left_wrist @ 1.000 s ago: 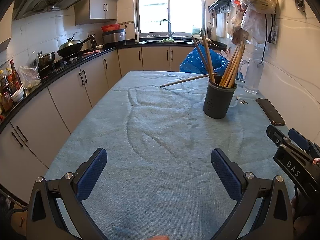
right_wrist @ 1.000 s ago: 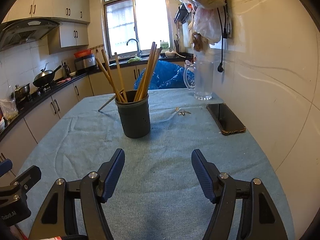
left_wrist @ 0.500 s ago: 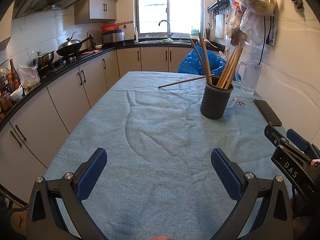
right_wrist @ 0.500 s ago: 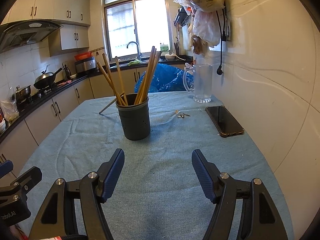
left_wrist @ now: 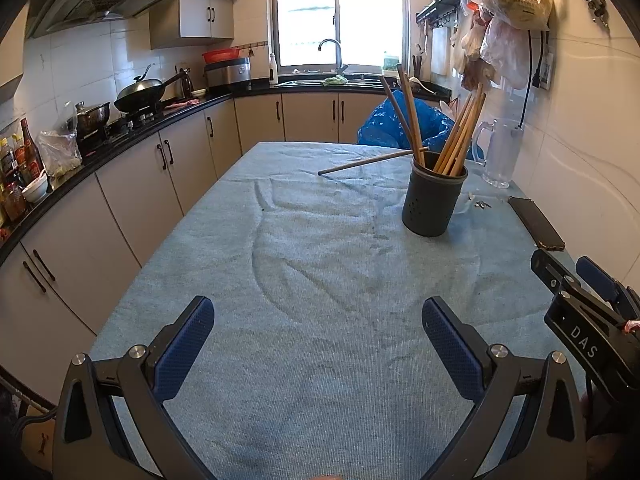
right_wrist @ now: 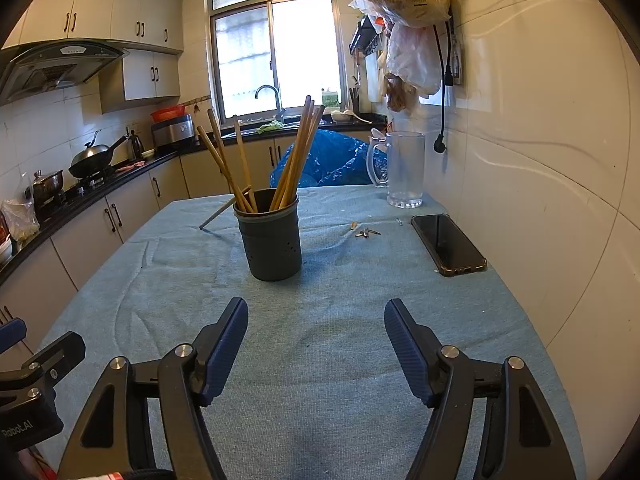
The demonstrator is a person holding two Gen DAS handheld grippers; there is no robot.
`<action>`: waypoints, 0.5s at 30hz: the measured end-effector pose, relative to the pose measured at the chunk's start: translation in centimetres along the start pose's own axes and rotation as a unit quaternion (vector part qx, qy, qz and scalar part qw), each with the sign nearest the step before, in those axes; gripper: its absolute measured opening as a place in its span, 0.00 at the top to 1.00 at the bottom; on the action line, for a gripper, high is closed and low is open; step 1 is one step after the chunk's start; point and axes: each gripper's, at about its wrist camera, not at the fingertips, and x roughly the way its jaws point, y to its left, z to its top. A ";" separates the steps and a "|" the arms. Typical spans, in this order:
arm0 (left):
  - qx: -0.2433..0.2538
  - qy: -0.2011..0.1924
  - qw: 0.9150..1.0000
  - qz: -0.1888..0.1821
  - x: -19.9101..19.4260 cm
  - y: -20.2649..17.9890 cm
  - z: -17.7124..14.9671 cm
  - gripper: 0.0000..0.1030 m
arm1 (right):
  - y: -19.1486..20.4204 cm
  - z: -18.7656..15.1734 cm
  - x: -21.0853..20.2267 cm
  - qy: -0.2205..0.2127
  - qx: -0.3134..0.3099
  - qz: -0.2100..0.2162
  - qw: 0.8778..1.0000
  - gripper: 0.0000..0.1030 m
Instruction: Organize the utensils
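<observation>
A dark grey utensil holder (left_wrist: 434, 200) (right_wrist: 272, 238) stands upright on the blue-grey tablecloth (left_wrist: 312, 280) (right_wrist: 320, 320), with several wooden chopsticks (left_wrist: 460, 132) (right_wrist: 298, 152) leaning inside it. One loose chopstick (left_wrist: 372, 162) (right_wrist: 218, 213) lies on the cloth behind the holder. My left gripper (left_wrist: 318, 320) hovers open over the near cloth, nothing between its fingers. My right gripper (right_wrist: 316, 322) is also open and empty, well short of the holder. Part of the right gripper's frame shows at the right edge of the left wrist view.
A black phone (right_wrist: 448, 244) (left_wrist: 536, 222) lies near the right wall. A clear glass jug (right_wrist: 404, 170) stands at the table's far right, small metal bits (right_wrist: 366, 233) beside the holder. A blue bag (right_wrist: 332, 160) sits beyond the table. Cabinets and a stove line the left.
The holder and far table appear slightly farther away than a second ago; both grippers stay open and hold nothing.
</observation>
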 end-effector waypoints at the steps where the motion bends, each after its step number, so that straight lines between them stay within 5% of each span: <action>1: 0.000 0.001 1.000 0.000 0.0 0.0 0.0 0.00 | 0.0 0.0 0.0 0.001 0.000 0.000 1.000 0.27; 15: 0.003 0.011 1.000 -0.005 0.9 -0.1 0.5 0.00 | -0.2 -0.3 0.7 0.014 -0.002 -0.001 1.000 0.26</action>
